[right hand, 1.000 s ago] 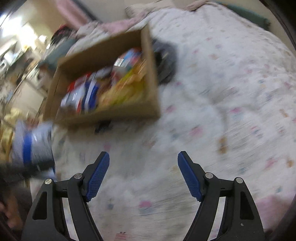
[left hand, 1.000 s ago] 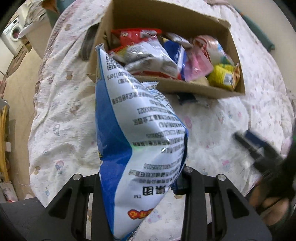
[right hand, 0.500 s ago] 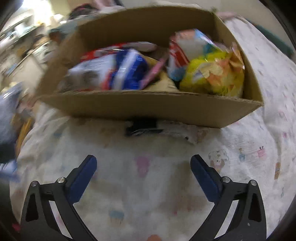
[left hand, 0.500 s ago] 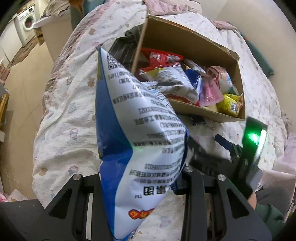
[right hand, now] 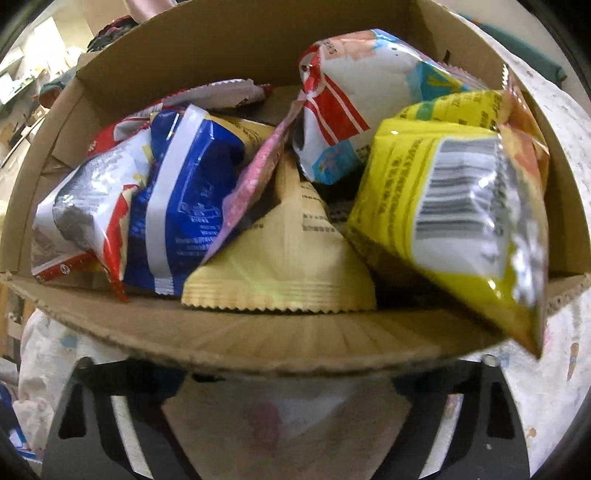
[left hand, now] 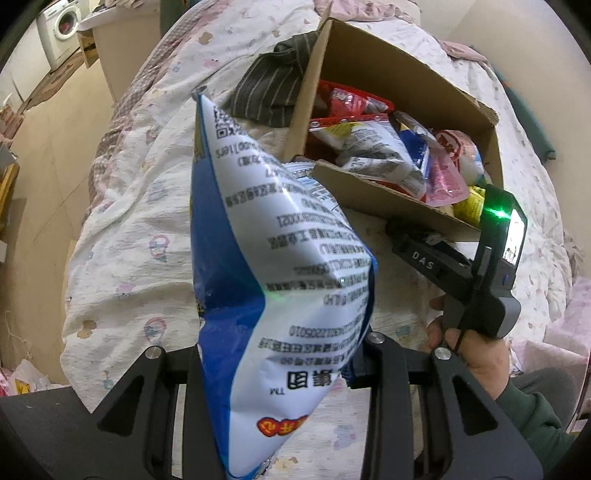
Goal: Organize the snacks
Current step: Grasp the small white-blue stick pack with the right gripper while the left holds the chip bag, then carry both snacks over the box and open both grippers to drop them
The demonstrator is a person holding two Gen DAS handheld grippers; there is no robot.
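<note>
My left gripper (left hand: 284, 369) is shut on a blue and white snack bag (left hand: 273, 266) and holds it upright above the bed, left of the cardboard box (left hand: 373, 62). The box holds several snack bags. My right gripper (left hand: 417, 240) reaches under the box's near wall (right hand: 280, 347); its fingertips are hidden under the cardboard, with its arms spread wide. Close in the right wrist view lie a yellow bag (right hand: 454, 218), a cream bag (right hand: 288, 266), a blue bag (right hand: 184, 199) and a red and white bag (right hand: 354, 107).
The box sits on a bed with a patterned white cover (left hand: 140, 206). A striped dark cloth (left hand: 269, 88) lies beside the box's left wall. A washing machine (left hand: 59, 29) and bare floor are off to the far left.
My right gripper has moved forward to the box, and its fingertips have slid under the near wall. My left gripper still holds the blue bag and has drawn back a little.
</note>
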